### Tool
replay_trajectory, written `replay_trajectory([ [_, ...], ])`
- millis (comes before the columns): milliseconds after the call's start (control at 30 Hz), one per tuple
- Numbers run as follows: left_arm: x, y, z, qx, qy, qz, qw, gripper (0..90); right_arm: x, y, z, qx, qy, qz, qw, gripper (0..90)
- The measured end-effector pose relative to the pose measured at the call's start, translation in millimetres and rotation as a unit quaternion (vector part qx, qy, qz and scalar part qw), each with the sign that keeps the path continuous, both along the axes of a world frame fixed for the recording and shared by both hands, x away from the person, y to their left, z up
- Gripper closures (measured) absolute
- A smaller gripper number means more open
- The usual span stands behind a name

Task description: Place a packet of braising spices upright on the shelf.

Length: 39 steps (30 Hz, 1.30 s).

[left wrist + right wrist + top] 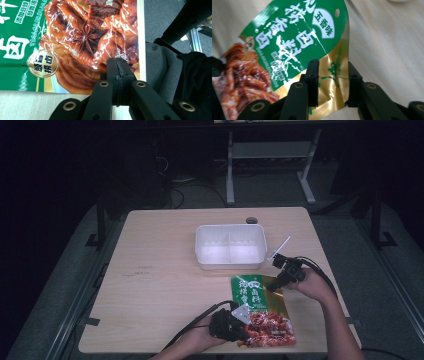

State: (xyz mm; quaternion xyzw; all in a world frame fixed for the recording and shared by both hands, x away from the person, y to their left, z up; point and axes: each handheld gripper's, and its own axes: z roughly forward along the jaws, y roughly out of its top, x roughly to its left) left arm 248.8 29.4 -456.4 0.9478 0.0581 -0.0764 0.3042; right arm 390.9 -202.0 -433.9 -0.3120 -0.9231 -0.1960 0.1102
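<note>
One wooden table [165, 270] takes up most of what we see from the high view, pale and bare apart from a few things toward its right half. Next in size is the white plastic container [230, 246], an open rectangular tub split into two compartments, standing a little beyond the middle of the table. Just in front of it, toward the person's side, lies the food packet [261, 312], a flat pouch with a green top printed in white characters and a red picture of braised meat at its near end; its near end reaches the table's front edge. The container and the packet are near each other but apart.

The left gripper [239, 326] holds the packet's near end. In the left gripper view we see its jaws pressed tight together on the packet's edge [95, 37], clenched on the printed meat picture. The left hand [200, 340] rests low at the table's front edge.

The right gripper [274, 287] sits at the packet's far right corner, with the right hand [312, 285] behind it. In the right gripper view the gold-and-green corner of the packet [294, 42] stands between the two jaws, which have a clear gap between them; we cannot quite tell whether either pad already touches the foil, but the jaws are not clamped on it.

A thin white stick [279, 248] lies on the table beside the container's right end.
</note>
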Motion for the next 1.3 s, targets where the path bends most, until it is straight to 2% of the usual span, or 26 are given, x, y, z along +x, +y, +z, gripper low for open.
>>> replay_trajectory([
  [33, 0.1, 0.0, 0.0, 0.000, 0.001, 0.000, 1.0000, 90.0, 0.7, -1.0, 0.4, 0.012, 0.020, 0.010, 0.9997, 70.9],
  [200, 0.4, 0.1, 0.1, 0.000, -0.001, -0.001, 1.0000, 90.0, 0.3, 2.5, 1.7, 0.011, 0.027, 0.027, 0.9992, 71.2],
  [300, 0.1, 0.2, 0.1, 0.001, -0.003, -0.001, 1.0000, 90.0, 0.7, 6.6, -0.7, -0.001, 0.018, 0.026, 0.9995, 75.6],
  [433, -0.4, 0.4, 0.3, 0.001, -0.006, -0.001, 1.0000, 89.8, 0.2, 8.8, -1.2, -0.025, -0.002, 0.020, 0.9995, 88.5],
  [700, 0.0, 4.1, 4.0, 0.002, -0.009, 0.003, 0.9999, 81.7, -6.2, 2.6, 8.3, -0.022, -0.010, 0.014, 0.9996, 88.9],
  [1133, 4.7, 31.5, 28.2, -0.031, -0.026, 0.041, 0.9984, 74.7, -22.6, -15.3, 33.3, 0.010, -0.044, -0.008, 0.9990, 89.4],
  [1167, 5.1, 34.4, 30.1, -0.031, -0.027, 0.045, 0.9981, 72.8, -25.3, -18.5, 40.5, 0.015, -0.053, -0.010, 0.9985, 89.4],
  [1233, 5.5, 39.3, 32.1, -0.028, -0.030, 0.049, 0.9979, 72.2, -26.5, -19.2, 43.0, 0.015, -0.056, -0.012, 0.9982, 89.4],
  [1300, 6.6, 46.3, 33.4, -0.024, -0.032, 0.054, 0.9978, 70.8, -30.8, -21.8, 52.3, 0.015, -0.073, -0.017, 0.9971, 89.3],
])
